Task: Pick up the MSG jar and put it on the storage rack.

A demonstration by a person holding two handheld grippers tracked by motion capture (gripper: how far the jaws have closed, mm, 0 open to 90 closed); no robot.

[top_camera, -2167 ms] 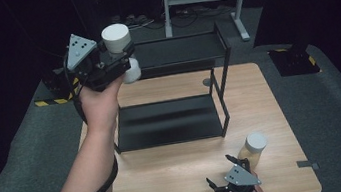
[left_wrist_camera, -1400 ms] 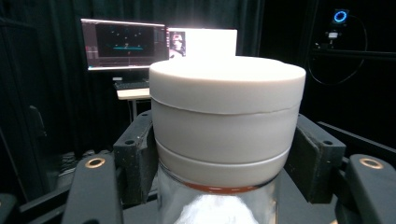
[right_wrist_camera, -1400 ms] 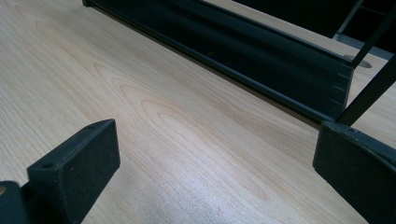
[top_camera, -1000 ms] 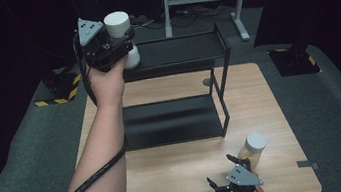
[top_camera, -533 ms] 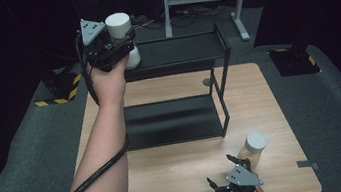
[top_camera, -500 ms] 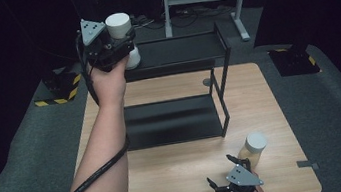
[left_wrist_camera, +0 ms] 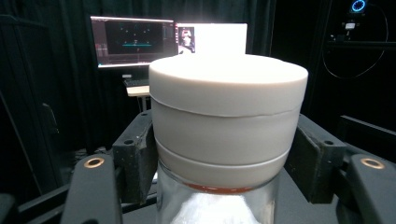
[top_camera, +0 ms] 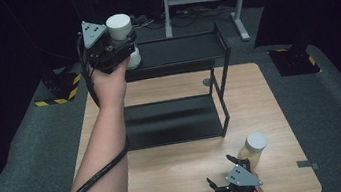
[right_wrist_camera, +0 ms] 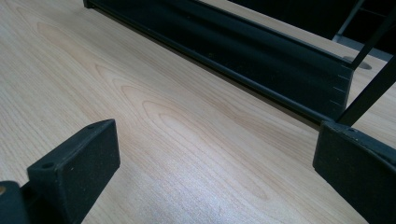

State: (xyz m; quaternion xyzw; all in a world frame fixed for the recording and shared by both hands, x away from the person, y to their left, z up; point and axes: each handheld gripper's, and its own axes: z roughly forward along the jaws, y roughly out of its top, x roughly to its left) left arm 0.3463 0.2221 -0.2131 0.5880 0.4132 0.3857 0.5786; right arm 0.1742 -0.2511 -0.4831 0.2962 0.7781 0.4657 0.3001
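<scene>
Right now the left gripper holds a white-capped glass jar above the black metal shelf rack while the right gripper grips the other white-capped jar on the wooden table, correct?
Not quite: the right gripper grips nothing. The right gripper view shows its jaws open over the bare wooden table; the other white-capped jar stands beside it. The left gripper does hold its white-capped glass jar above the black metal shelf rack.

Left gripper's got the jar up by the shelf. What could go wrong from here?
1. The left gripper clamps the white-lidded jar at its lid, above the glass; the smooth lid might slip or twist loose.
2. The jar hangs by the top tier of the black shelf; lowering it could clip the shelf's edge and tip it.
3. The right gripper rests open on the table beside a second jar; a careless move could knock that over.
</scene>
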